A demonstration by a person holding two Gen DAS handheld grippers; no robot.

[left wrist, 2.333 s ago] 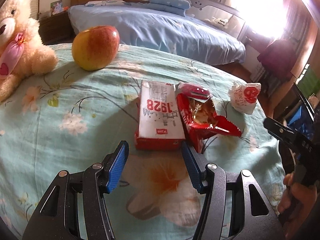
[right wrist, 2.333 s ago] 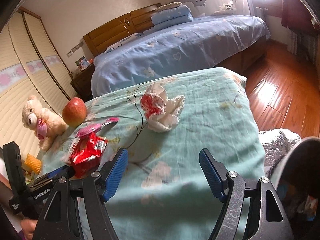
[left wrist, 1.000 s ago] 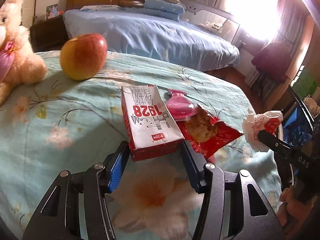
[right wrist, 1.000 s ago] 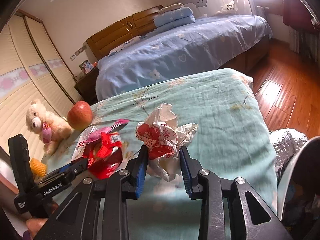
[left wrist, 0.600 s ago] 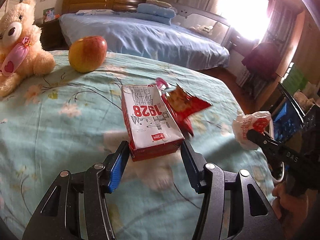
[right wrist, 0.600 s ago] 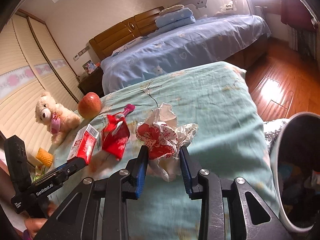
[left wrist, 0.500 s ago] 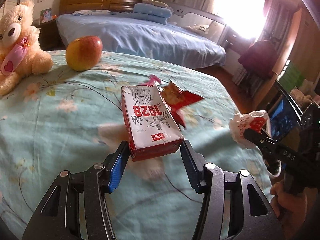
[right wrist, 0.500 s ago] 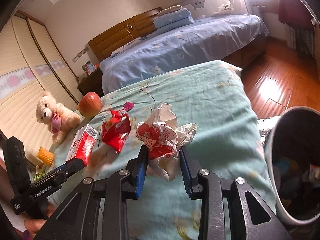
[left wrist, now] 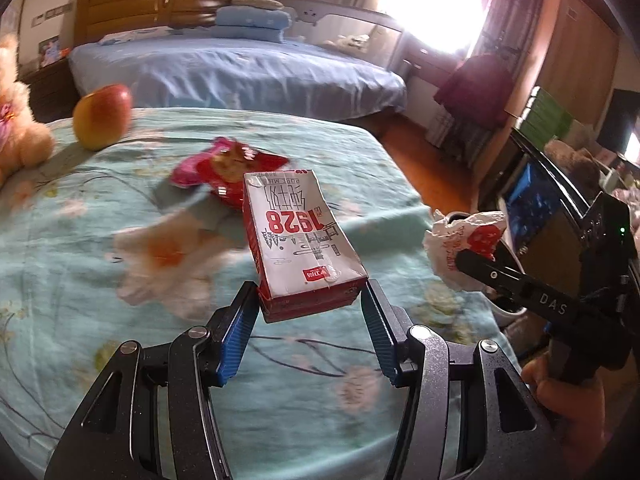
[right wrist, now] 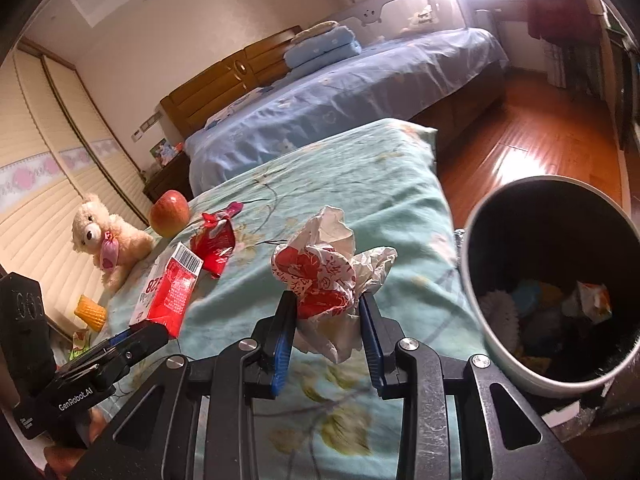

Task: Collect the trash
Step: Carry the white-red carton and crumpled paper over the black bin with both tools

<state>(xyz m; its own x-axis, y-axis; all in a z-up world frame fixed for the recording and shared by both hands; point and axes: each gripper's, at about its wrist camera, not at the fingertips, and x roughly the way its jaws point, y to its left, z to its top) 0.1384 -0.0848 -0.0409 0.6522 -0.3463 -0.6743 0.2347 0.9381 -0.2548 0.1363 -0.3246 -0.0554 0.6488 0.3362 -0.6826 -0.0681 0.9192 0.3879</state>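
While both hands carry trash binward: left gripper point(left wrist: 310, 322) clamps red-white milk carton point(left wrist: 298, 240) mid-frame; right gripper point(right wrist: 326, 334) pinches crumpled red-white paper wrapper point(right wrist: 326, 276) beside dark round bin point(right wrist: 500, 344), lower right.

A home bedroom: made bed point(right wrist: 340, 92), wooden headboard point(right wrist: 224, 84), teddy bear point(right wrist: 108, 236).

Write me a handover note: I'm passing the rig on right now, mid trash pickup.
Left gripper: shut on the milk carton, lifted off the bed.
Right gripper: shut on the crumpled wrapper, near the bin.
Bin beside the bed, some trash already inside.
Left: drop both in, then fetch the red snack bag on the bedspread.
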